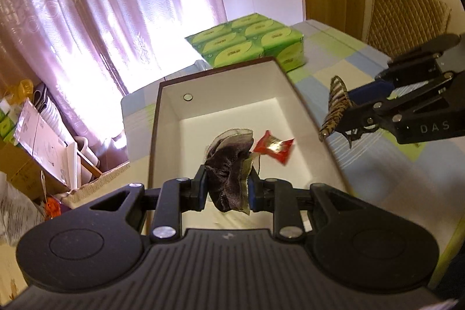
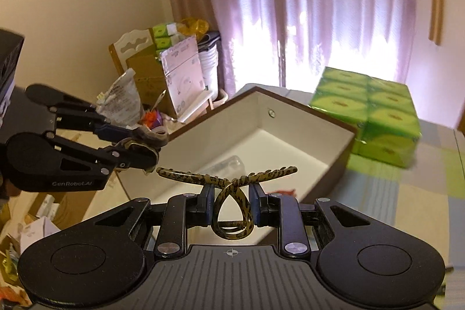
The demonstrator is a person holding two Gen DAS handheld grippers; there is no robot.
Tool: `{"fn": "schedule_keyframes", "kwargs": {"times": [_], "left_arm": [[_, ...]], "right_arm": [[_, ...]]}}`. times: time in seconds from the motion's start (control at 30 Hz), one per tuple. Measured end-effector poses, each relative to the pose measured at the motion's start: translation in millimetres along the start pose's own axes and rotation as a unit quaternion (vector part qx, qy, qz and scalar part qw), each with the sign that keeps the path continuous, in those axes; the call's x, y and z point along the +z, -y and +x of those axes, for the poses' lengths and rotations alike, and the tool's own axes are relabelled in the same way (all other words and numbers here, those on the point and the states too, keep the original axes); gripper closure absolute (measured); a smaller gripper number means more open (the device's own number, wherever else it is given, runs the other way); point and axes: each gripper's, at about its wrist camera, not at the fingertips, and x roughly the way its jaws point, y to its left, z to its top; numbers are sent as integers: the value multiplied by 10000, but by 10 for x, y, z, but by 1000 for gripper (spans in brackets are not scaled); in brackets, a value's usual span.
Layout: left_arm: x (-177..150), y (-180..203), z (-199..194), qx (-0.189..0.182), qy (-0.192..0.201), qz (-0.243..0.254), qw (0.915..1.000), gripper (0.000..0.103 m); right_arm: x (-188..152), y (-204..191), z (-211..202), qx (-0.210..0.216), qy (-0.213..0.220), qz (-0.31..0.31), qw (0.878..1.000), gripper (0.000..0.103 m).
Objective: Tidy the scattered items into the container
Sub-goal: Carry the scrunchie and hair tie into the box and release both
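Observation:
A white box with a brown rim (image 1: pixel 286 79) (image 2: pixel 305 106) stands open on the bed. My left gripper (image 1: pixel 227 188) (image 2: pixel 145 145) hovers over the box's near end, shut on a dark brown scrunchie (image 1: pixel 228 161) (image 2: pixel 149 135). A red wrapper (image 1: pixel 274 147) lies on the box floor; a sliver of the red wrapper (image 2: pixel 280 191) shows in the right wrist view. My right gripper (image 2: pixel 231 208) (image 1: pixel 344 109) is shut on a tortoiseshell hair claw clip (image 2: pixel 231 193) (image 1: pixel 334 109), held just outside the box's right wall. A clear item (image 2: pixel 229 163) lies inside the box.
A green multipack of tissues (image 1: pixel 250 42) (image 2: pixel 375 112) sits behind the box. The bed has a patchwork sheet (image 1: pixel 363 71) (image 2: pixel 407 208). Cardboard boxes and clutter (image 1: pixel 37 135) (image 2: pixel 162 77) crowd the floor by the pink curtains (image 1: pixel 101 5). A quilted headboard (image 1: pixel 407 16) stands at the right.

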Motion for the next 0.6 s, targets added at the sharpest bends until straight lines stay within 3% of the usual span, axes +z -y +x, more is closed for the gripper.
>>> {"fn": "schedule_keyframes", "kwargs": {"times": [0.27, 0.6], "left_arm": [[-36, -274, 370, -235, -240, 178, 9993, 81], [-207, -396, 887, -447, -848, 262, 9950, 81]], "right_arm": [[60, -53, 610, -280, -441, 155, 9985, 76], [-37, -30, 1247, -538, -1227, 345, 9904, 76]]}}
